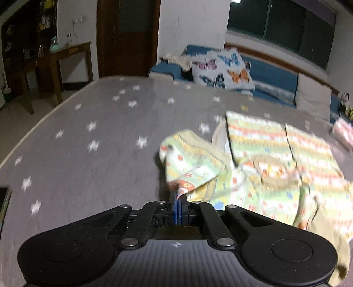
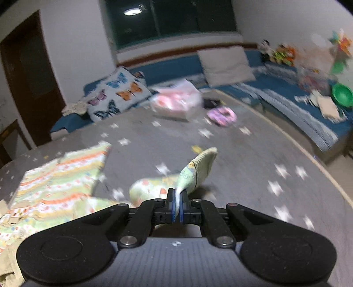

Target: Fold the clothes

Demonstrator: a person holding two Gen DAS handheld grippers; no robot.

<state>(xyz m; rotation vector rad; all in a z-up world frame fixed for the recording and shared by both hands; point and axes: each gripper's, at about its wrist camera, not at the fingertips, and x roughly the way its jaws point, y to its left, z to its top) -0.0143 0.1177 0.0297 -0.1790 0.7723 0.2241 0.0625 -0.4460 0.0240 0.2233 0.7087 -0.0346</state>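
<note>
Two grippers, both clamped on one patterned garment (image 1: pixel 253 167) spread over the grey star-print bedcover (image 1: pixel 88 132). Left gripper (image 1: pixel 178 195): jaws pressed together, pinching an orange-edged corner of fabric, with that sleeve bunched just beyond the fingertips. Right gripper (image 2: pixel 177 194): jaws likewise closed, nipping a pale green ribbed cuff (image 2: pixel 204 162) that stands up past the fingertips. Garment body striped in green, orange and yellow, lying flat on the bedcover, right of the left gripper and left of the right one; lower part rumpled near both tools. Beyond the garment, at the bedcover's far edge: butterfly-print pillow (image 1: pixel 222 69), pink plastic-wrapped bundle (image 2: pixel 176 101), small purple item (image 2: pixel 221 116). Blue bench cushion (image 2: pixel 286 88) running past the bedcover under the dark window (image 2: pixel 172 19). Heavy motion blur throughout.
</note>
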